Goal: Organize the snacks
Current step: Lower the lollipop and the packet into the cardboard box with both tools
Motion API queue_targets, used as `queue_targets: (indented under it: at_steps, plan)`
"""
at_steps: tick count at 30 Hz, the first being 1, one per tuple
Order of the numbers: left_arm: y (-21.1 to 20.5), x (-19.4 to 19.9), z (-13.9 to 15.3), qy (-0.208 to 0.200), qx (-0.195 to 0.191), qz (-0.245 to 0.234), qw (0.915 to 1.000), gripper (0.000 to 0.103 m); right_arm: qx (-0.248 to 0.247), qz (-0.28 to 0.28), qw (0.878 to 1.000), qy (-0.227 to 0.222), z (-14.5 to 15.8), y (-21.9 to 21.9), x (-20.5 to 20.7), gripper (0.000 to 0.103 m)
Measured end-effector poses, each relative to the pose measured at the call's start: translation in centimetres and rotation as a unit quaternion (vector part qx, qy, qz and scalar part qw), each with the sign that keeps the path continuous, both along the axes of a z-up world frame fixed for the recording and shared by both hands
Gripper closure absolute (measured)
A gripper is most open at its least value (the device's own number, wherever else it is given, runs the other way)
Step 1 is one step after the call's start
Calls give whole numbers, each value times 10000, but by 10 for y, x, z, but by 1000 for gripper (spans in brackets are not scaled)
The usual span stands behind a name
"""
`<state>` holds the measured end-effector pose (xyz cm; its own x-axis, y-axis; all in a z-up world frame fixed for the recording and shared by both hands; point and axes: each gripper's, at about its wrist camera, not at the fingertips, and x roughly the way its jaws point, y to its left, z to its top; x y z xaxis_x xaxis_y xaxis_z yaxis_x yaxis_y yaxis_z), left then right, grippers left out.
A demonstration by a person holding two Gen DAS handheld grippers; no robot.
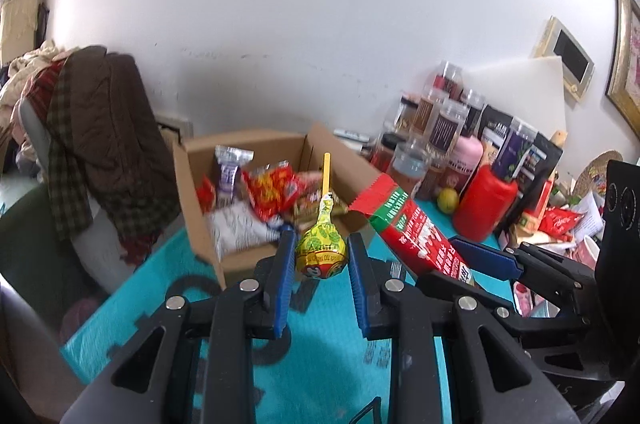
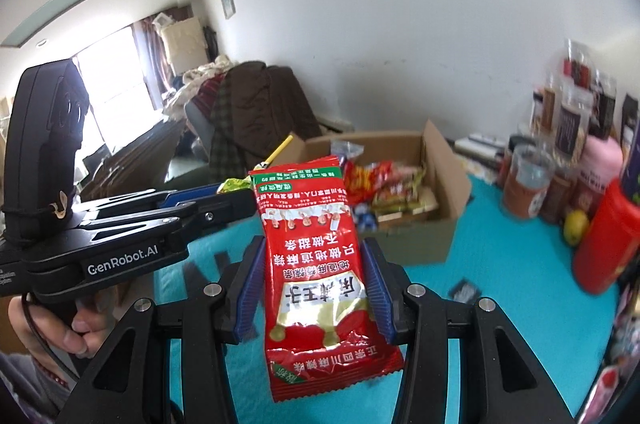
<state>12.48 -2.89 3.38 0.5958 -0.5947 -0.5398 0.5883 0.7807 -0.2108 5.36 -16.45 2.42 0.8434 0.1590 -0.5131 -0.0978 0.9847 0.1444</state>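
Observation:
My left gripper (image 1: 321, 256) is shut on a yellow-wrapped lollipop (image 1: 321, 248), its yellow stick pointing up. It is held above the turquoise table (image 1: 328, 344), just in front of an open cardboard box (image 1: 240, 143) filled with several snack packets. My right gripper (image 2: 314, 272) is shut on a red snack packet (image 2: 316, 264) with a green top band, held upright in the air. That packet also shows in the left wrist view (image 1: 416, 232), to the right of the lollipop. The box (image 2: 440, 224) lies ahead of the right gripper. The left gripper (image 2: 224, 199) is alongside at the left.
Jars and bottles (image 1: 440, 127), a red container (image 1: 486, 203), a yellow lemon (image 1: 447, 199) and snack bags stand at the right against the wall. A chair draped with a brown coat (image 1: 108, 127) stands left of the table. A small dark packet (image 2: 464, 290) lies on the table.

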Motion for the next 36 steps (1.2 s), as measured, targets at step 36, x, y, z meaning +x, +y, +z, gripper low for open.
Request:
queue_targets:
  at_steps: [36]
  plan:
    - [-61, 191, -37, 107, 554, 45, 9984, 78, -28, -323, 9989, 349, -28, -56, 189, 56]
